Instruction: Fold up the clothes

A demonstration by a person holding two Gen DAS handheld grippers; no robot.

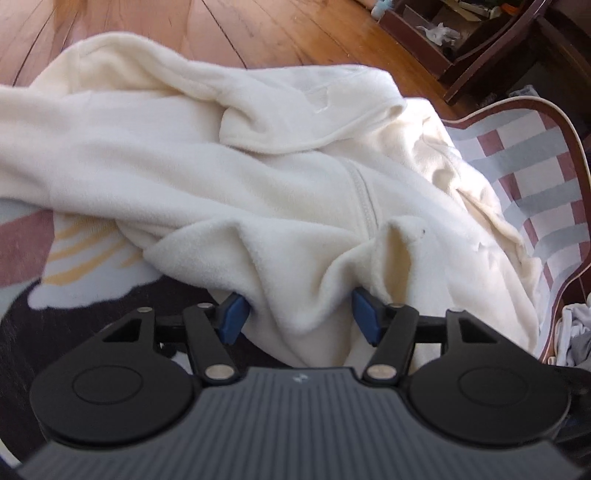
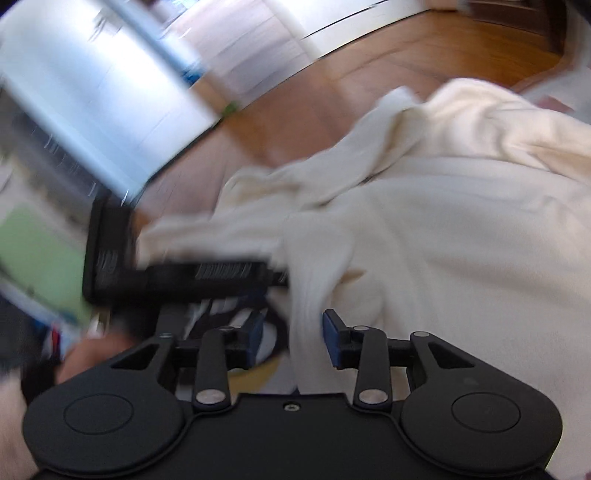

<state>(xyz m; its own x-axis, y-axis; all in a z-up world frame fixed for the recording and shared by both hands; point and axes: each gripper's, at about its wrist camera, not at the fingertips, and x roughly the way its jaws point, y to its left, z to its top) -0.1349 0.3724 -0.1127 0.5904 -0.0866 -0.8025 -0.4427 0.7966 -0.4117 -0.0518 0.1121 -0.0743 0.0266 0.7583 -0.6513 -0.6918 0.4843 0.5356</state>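
We see the cream fleece point(image 1: 258, 177) crumpled, not yet folded; both grippers, left gripper point(image 1: 299, 314) and right gripper point(image 2: 293, 339), seem spread around its edges.

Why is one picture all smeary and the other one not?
The right wrist view is smeared by motion blur, worst on the bright window at left; the cream fleece garment looks soft there. The left wrist view is sharp, with sunlight on the wooden floor.

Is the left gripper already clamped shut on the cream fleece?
No. The left gripper stands open, its blue pads apart with a bunch of the cream fleece lying loosely between them.
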